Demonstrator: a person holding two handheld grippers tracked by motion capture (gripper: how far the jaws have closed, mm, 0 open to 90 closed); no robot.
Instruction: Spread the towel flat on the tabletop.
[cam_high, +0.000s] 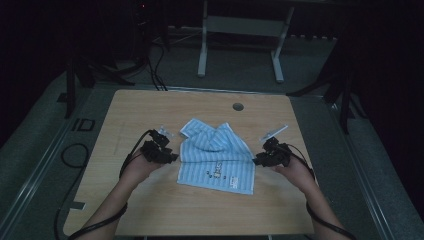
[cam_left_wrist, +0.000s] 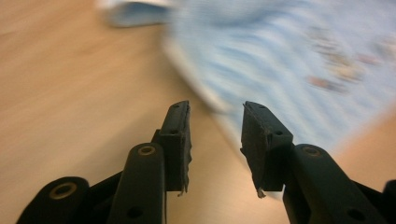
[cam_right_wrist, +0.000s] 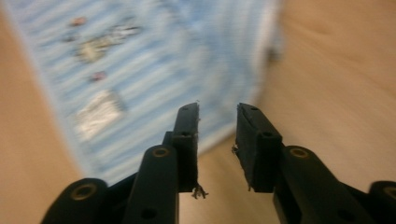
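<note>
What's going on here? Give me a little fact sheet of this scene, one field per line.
Setting: wooden table in a dim room
Item in hand: blue striped cloth, lying partly folded, its far end bunched
Left gripper: beside the cloth's left edge, jaws apart, nothing between them
Right gripper: beside the cloth's right edge, jaws apart, nothing between them
Cloth marks: small print and a white label near its near edge
Table detail: round hole near the far edge
</note>
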